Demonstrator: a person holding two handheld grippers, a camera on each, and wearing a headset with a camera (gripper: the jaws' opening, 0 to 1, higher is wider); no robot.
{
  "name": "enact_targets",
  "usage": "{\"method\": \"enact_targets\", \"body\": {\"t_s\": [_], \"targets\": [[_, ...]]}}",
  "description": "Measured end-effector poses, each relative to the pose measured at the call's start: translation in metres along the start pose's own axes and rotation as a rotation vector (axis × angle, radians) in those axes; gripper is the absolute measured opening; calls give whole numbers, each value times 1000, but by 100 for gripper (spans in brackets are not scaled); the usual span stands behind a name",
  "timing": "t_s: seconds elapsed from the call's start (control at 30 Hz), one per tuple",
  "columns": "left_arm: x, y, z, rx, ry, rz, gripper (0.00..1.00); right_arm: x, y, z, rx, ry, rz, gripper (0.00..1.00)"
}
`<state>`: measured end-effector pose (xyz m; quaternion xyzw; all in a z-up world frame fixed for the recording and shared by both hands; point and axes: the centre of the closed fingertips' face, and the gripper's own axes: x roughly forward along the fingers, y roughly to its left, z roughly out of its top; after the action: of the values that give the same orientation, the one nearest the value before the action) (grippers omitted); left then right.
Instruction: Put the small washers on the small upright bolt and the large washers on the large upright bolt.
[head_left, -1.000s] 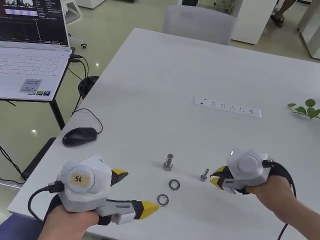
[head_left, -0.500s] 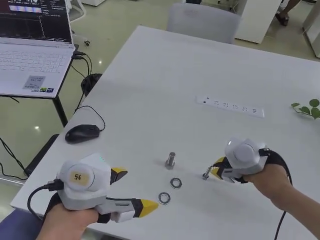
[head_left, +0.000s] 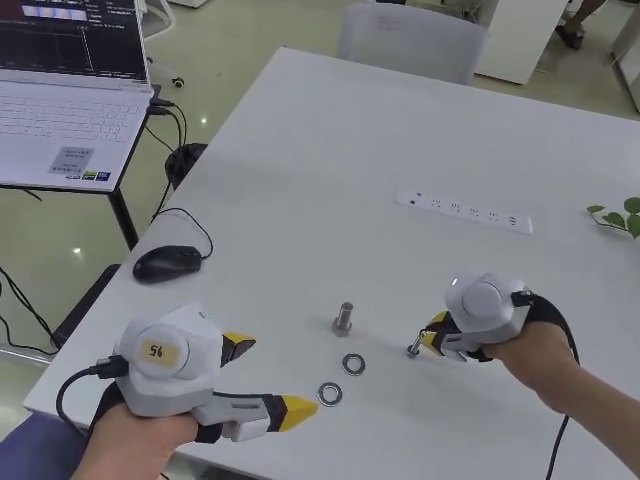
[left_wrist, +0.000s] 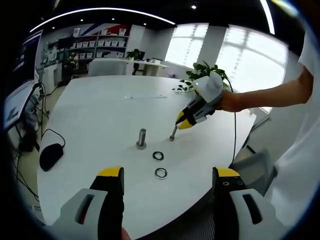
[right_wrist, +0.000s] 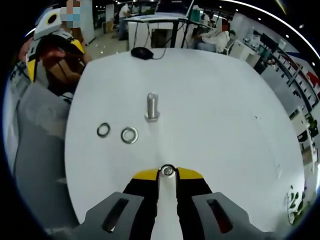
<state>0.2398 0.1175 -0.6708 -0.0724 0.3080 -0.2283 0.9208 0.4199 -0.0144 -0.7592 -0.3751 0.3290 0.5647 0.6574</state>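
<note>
The right gripper (head_left: 432, 339) has its jaws pinched on what looks like a small washer (right_wrist: 167, 171). Its tips sit just beside the small upright bolt (head_left: 412, 348), which is at their 9 o'clock. To seat the washer well, I judge its hole needs centring over the bolt tip, held level, with a gentle release so the bolt does not topple. The left gripper (head_left: 270, 378) hovers with jaws spread wide. At 6 o'clock of the large bolt (head_left: 343, 318) lie the far washer (head_left: 352, 364) and the near washer (head_left: 329, 394).
</note>
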Motion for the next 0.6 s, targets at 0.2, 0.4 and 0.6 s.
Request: {"method": "enact_targets", "body": {"t_s": [0.2,0.4,0.6], "targets": [[0,2,0,-3,-1,1,71,1,-1,-1,-4,8,1,13],[1,2,0,-4,0,1,71,2,-1,-1,-10,13,6,13],[1,2,0,-4,1,0,71,4,0,-1,-17,20,8,14]]}}
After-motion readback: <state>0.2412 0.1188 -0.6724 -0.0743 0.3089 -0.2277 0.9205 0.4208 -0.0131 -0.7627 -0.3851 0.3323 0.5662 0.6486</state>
